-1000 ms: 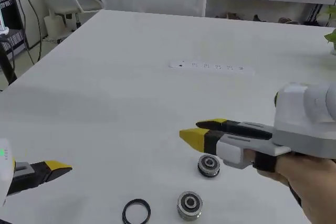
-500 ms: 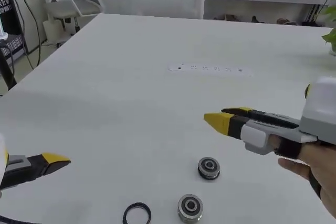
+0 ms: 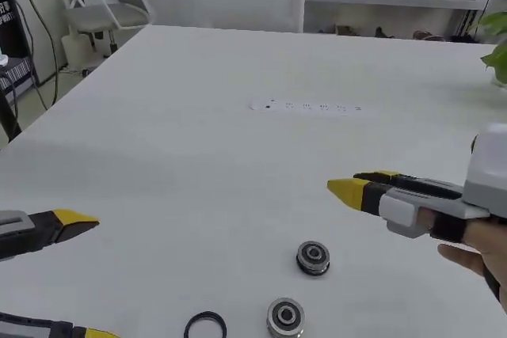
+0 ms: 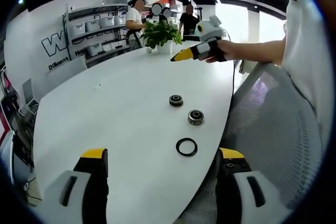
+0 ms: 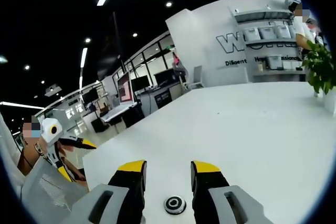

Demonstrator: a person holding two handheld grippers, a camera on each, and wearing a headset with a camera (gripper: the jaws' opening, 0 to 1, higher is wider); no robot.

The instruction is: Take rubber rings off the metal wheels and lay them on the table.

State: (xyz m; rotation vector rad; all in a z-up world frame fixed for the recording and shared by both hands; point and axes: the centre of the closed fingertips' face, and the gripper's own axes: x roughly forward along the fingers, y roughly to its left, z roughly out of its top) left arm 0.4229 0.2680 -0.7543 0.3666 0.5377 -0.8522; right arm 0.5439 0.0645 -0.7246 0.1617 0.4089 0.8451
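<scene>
Two metal wheels stand on the white table (image 3: 198,140). The farther wheel (image 3: 313,258) (image 4: 176,100) has a dark rim; the nearer wheel (image 3: 285,316) (image 4: 196,117) looks greyer. A loose black rubber ring (image 3: 206,324) (image 4: 186,146) lies flat to the nearer wheel's left. My right gripper (image 3: 358,186) (image 5: 169,167) hovers open above and right of the farther wheel (image 5: 175,204), holding nothing. My left gripper (image 3: 89,279) (image 4: 163,156) is wide open at the table's near left edge, well apart from the ring.
A flush power strip (image 3: 305,106) sits mid-table. Office chairs (image 3: 249,5) stand at the far edge, and a potted plant (image 3: 497,45) at the far right. A mesh chair (image 4: 273,124) is near the table's edge, beside the person's body.
My right gripper has drawn back to the right, away from above the farther wheel. The left gripper's second jaw has come into the head view at the bottom. Wheels and ring lie unchanged.
</scene>
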